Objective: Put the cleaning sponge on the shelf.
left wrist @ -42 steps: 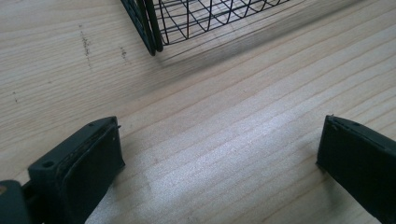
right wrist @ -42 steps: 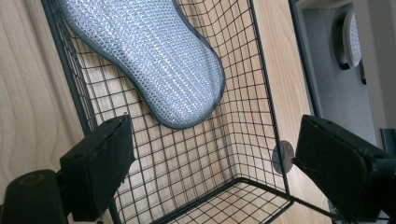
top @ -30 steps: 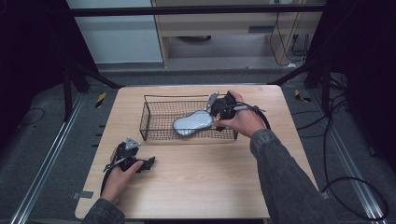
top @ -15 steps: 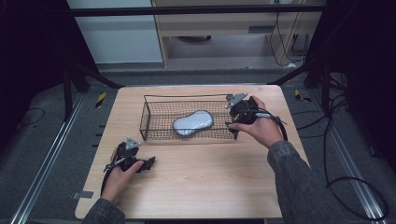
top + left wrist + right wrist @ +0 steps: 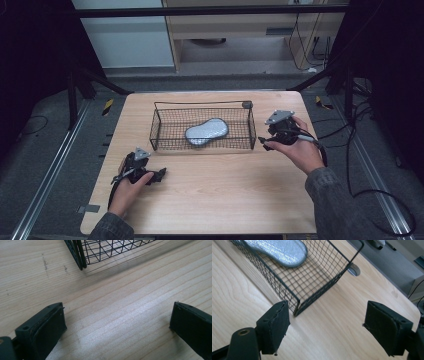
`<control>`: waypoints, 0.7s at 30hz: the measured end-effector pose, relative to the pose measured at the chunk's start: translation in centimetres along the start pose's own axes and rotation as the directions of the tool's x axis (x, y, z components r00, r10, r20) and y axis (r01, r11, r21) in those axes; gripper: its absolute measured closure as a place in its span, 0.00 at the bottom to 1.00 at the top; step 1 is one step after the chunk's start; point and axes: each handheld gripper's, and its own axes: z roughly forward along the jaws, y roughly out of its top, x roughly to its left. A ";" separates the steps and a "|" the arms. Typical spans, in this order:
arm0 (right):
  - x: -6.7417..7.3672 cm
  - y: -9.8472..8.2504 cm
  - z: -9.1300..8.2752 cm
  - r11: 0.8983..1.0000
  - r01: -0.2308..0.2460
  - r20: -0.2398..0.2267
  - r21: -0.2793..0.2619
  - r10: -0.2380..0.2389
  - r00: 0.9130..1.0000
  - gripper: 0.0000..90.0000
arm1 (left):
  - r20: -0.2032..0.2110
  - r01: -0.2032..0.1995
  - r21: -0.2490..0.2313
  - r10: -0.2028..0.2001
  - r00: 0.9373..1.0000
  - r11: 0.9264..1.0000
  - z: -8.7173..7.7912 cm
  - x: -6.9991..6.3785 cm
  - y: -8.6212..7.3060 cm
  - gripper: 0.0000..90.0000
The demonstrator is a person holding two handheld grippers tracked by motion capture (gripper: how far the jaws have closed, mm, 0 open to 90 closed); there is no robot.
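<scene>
Right gripper (image 5: 263, 143) has pulled back out of the wire basket (image 5: 200, 103) to the table (image 5: 225, 200) just off its right end; 1 grey insole (image 5: 206, 132) now lies flat on the basket floor, released; placing looks done. The right jaws have just been closing a little but stand spread, with nothing between them. Left gripper (image 5: 159, 175) is parked at the near left, tongs spread and empty. Basket corner sits close ahead of the right jaws; open tabletop along the near side for moving.
</scene>
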 end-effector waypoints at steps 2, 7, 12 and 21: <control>0.1 -0.8 -0.2 1.000 -0.011 0.001 0.002 0.011 1.000 0.22 | 0.000 0.000 0.000 0.000 1.000 1.000 0.0 0.0 0.0 0.00; 0.2 -3.0 -0.6 0.999 -0.046 0.003 0.006 0.046 0.999 0.21 | -0.001 0.001 0.000 -0.001 1.000 1.000 0.0 0.0 0.0 0.00; 0.5 -4.6 -0.8 0.997 -0.073 0.008 0.014 0.072 0.997 0.19 | -0.002 -0.003 0.000 0.003 1.000 1.000 0.0 0.0 0.0 0.00; 1.0 -6.3 -1.0 0.994 -0.106 0.015 0.016 0.106 0.994 0.15 | -0.002 -0.003 0.000 0.003 1.000 1.000 0.0 0.0 0.0 0.00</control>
